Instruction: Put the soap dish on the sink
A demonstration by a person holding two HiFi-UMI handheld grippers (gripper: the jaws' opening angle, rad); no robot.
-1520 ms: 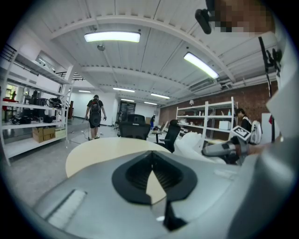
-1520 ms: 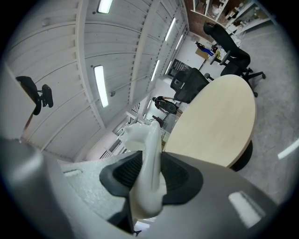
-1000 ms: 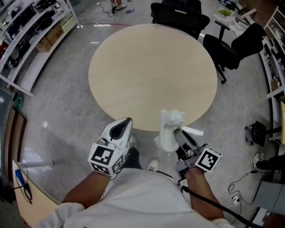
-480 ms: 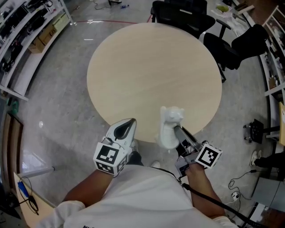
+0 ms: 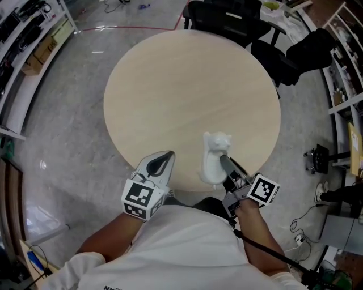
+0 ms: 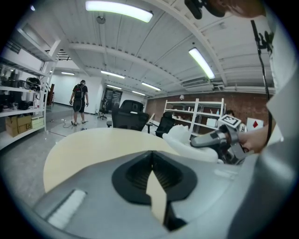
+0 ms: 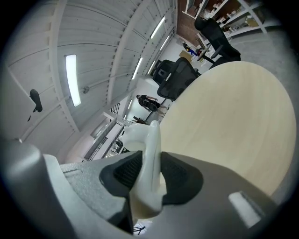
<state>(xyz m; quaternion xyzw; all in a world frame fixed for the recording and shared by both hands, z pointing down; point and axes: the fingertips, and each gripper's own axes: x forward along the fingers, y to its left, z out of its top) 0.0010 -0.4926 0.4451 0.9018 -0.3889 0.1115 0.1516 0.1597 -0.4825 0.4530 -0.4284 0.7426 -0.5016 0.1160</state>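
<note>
Soap dish point(image 5: 213, 161) is white and held on edge, w/ its long axis running from R hand-held gripper point(image 5: 224, 163) away from the person, far end over near rim of table point(image 5: 187, 85). R jaws pinch its near end. L hand-held gripper point(image 5: 168, 154) is just left of dish, apart from it, jaws pressed together on nothing.

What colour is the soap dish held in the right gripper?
The soap dish is plain white, with no pattern; the head view shows it best.

Bright, even light from ceiling strip lights point(image 6: 119, 10); gripper views bend and darken at edges.
</note>
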